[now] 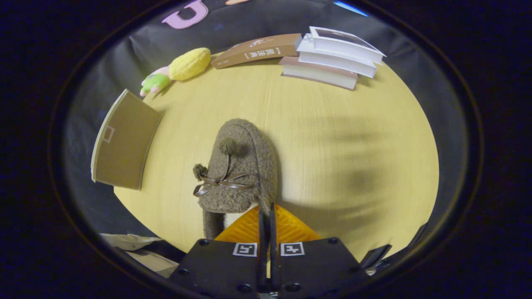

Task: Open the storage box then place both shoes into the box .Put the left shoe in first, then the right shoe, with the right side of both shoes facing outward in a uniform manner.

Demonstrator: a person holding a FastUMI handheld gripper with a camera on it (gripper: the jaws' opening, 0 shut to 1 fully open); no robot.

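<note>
Brown and fuzzy, one shoe (239, 170) hangs tilted above the table (332, 145), the gripper (266, 216) pinching its collar edge. The box (120, 143) sits well apart at the table's edge. Its inside isn't visible, so I can't judge which shoe this is.

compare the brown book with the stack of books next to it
The brown book lies alone, flat, spine toward the gripper; the stack is three piled books showing pale page edges. The brown book's cover is dark; the stack's top cover is white. Both lie at the table's far edge.
</note>
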